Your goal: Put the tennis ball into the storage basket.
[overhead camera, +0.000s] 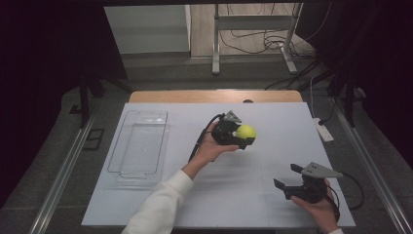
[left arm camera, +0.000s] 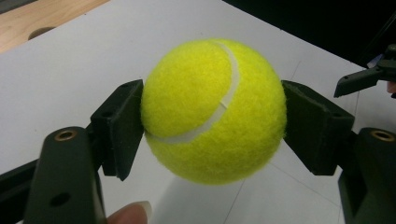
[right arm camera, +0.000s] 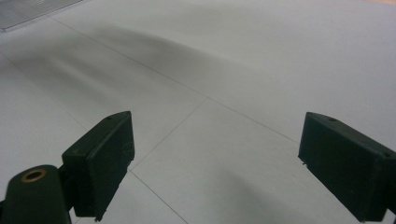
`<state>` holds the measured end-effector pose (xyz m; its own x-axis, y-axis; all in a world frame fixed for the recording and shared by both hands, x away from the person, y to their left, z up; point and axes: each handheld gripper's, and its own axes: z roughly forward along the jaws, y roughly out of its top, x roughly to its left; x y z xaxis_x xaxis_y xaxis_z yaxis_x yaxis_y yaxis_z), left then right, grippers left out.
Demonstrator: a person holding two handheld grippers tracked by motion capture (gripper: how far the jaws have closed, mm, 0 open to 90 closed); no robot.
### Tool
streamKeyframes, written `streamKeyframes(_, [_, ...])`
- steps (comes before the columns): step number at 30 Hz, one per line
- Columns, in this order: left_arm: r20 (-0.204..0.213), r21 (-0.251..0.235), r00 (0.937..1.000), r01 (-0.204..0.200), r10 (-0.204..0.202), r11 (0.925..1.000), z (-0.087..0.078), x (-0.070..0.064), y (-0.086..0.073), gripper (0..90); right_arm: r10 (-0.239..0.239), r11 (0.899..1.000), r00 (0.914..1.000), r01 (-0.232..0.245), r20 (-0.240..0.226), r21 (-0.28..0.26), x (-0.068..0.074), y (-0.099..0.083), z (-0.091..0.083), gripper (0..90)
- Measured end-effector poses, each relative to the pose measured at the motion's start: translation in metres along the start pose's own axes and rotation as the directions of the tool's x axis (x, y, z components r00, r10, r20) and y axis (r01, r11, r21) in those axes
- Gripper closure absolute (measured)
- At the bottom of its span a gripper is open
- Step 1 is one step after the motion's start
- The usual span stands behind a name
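While the tennis ball (left arm camera: 214, 111) hangs above the middle of the white desk (overhead camera: 272, 146), the left gripper (overhead camera: 242, 135) pinches it from both sides. Near the front right corner, the right gripper (overhead camera: 287, 179) sits spread wide, holding nothing. A clear tray (overhead camera: 140, 146) rests at the left.

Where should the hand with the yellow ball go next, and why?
Probably a short carry to the left, toward the clear tray. The left gripper is shut on the tennis ball, with a finger pressed on each side, and holds it above the white table. The tray looks empty, so it seems the likely place for the ball. The right gripper is open and holds nothing.
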<state>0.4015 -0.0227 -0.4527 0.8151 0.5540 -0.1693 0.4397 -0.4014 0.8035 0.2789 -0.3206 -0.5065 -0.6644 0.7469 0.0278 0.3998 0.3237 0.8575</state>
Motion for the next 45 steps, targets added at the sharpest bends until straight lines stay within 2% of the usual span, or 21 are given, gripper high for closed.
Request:
streamKeyframes(12, [-0.005,-0.023,0.9999,0.010,-0.010,0.9997,-0.016,0.001,-0.010,27.6,-0.001,1.000,1.0000,0.001,0.004,0.005,0.000,0.000,0.001,10.9])
streamKeyframes(45, [-0.015,-0.053,0.9990,0.040,-0.041,0.9978,-0.040,0.007,-0.032,27.6,0.002,1.000,1.0000,-0.002,0.007,0.009,0.000,-0.001,0.001,10.9])
